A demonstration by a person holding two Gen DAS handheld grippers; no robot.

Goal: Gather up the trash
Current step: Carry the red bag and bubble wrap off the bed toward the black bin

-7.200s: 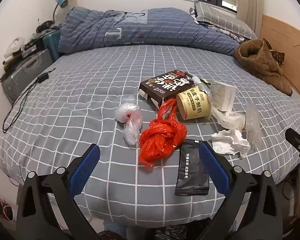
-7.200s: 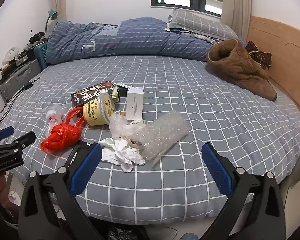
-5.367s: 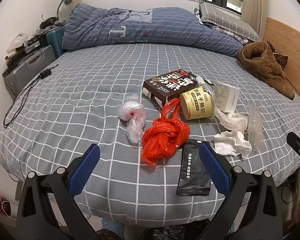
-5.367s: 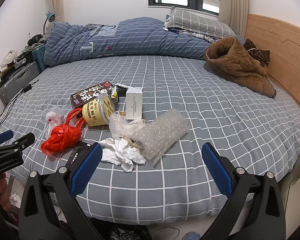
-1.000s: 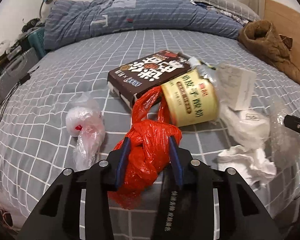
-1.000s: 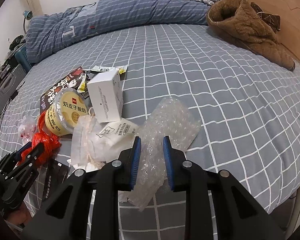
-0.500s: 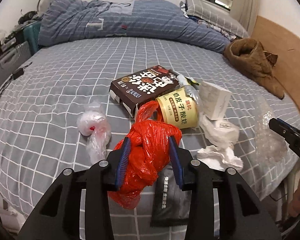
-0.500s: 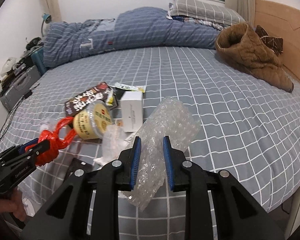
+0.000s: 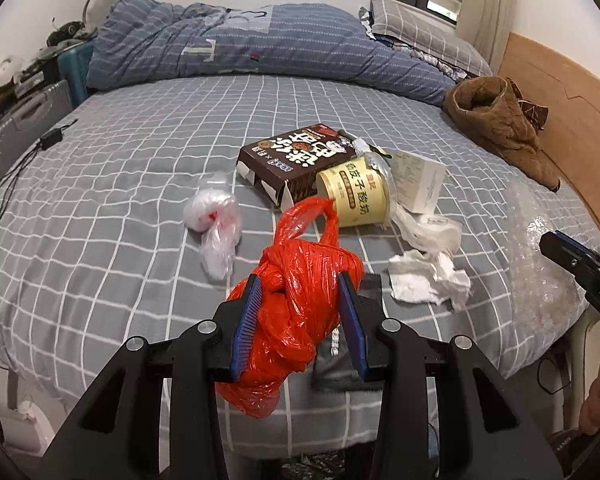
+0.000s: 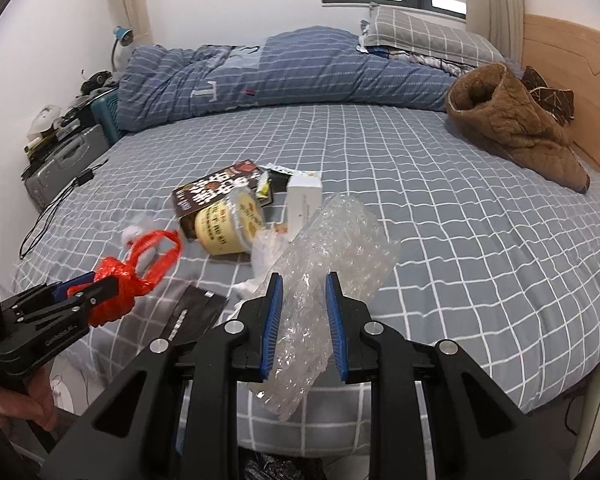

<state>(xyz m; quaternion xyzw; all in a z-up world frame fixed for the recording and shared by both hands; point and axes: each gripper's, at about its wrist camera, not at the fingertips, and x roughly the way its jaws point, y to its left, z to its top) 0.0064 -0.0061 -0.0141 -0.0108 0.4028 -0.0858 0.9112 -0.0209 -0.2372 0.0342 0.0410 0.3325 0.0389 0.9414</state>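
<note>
The left claw (image 9: pixel 300 316) is clenched on the red bag (image 9: pixel 300 304), held above the near edge of the bed (image 9: pixel 120 168). The right claw (image 10: pixel 304 320) grips the bubble wrap (image 10: pixel 332 256), also lifted over the near edge. On the bed behind them lie a brown box (image 9: pixel 296 156), a yellow tub (image 9: pixel 356 194) on its side touching it, a white box (image 9: pixel 418 184) just beside the tub, crumpled tissue (image 9: pixel 428 280), a clear bag (image 9: pixel 216 220) and a black pouch (image 10: pixel 192 316). A brown coat (image 10: pixel 512 124) lies well apart by the headboard.
</note>
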